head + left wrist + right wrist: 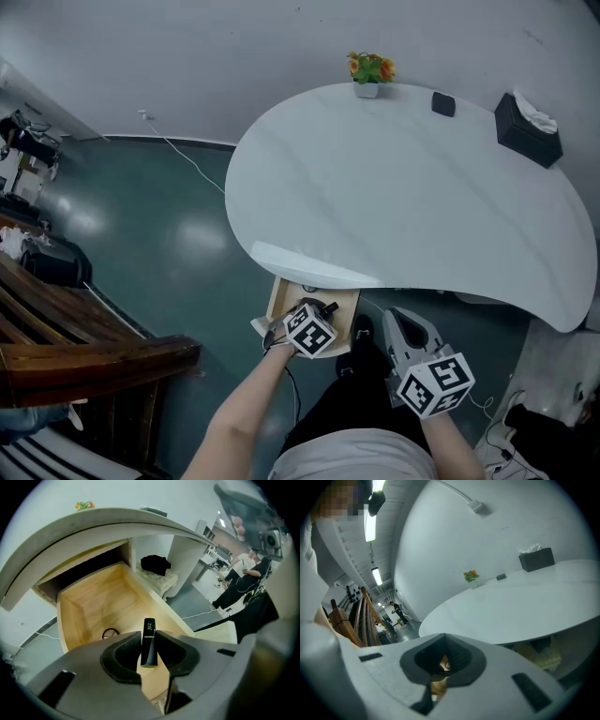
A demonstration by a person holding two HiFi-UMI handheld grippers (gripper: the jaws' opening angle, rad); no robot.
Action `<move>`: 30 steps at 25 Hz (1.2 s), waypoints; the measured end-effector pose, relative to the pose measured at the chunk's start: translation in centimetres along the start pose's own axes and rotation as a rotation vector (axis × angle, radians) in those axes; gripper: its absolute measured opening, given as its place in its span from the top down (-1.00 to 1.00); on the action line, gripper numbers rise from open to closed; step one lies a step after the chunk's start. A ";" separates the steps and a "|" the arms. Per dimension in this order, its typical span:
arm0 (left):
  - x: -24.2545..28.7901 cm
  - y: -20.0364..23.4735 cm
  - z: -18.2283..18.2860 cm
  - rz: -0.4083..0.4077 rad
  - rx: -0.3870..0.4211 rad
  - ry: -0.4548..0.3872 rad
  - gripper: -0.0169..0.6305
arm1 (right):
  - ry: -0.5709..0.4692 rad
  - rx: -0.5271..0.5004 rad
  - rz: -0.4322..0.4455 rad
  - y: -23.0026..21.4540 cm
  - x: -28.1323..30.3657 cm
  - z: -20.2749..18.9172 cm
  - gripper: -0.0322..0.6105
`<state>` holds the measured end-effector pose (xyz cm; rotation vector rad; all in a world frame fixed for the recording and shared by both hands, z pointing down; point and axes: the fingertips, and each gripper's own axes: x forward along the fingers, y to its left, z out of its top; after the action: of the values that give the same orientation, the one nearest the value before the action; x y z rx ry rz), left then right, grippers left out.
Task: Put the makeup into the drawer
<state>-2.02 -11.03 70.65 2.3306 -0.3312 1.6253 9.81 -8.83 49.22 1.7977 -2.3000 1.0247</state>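
The black lipstick tube (148, 645) is clamped upright between the pads of the left gripper (149, 637). It hangs over the near part of the open wooden drawer (96, 599), which juts out from under the white table (403, 187). A dark ring (111, 633) (perhaps a hair tie) lies on the drawer floor just left of the tube. To do this well, the person should lower the tube close to the boards, clear of the ring, before letting go. The right gripper (440, 667), jaws together and empty, is off to the right of the drawer.

The lipstick tube (148, 646) is glossy, the drawer (96, 599) smooth wood.
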 end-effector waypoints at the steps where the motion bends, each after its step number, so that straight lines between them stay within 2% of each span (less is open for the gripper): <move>1: 0.1 0.0 0.0 -0.004 0.006 0.007 0.64 | 0.001 0.000 0.001 0.0 0.0 0.0 0.89; 8: 0.9 0.1 -0.1 -0.055 -0.019 0.058 0.64 | 0.017 0.010 0.013 0.1 0.5 -0.4 0.89; 11: 1.1 0.6 0.1 -0.048 -0.026 0.054 0.64 | 0.025 0.012 0.016 0.2 0.7 -0.7 0.89; 19: 2.6 2.2 0.1 0.000 0.063 0.050 0.64 | 0.035 0.013 0.012 0.3 1.2 -0.6 0.89; 30: 5.1 2.4 0.5 0.009 0.172 0.056 0.64 | 0.075 0.026 -0.022 -0.8 0.8 -1.8 0.89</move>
<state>-0.63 -13.64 75.53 2.4029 -0.1971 1.7838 9.63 -8.68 51.36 1.7574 -2.2294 1.1041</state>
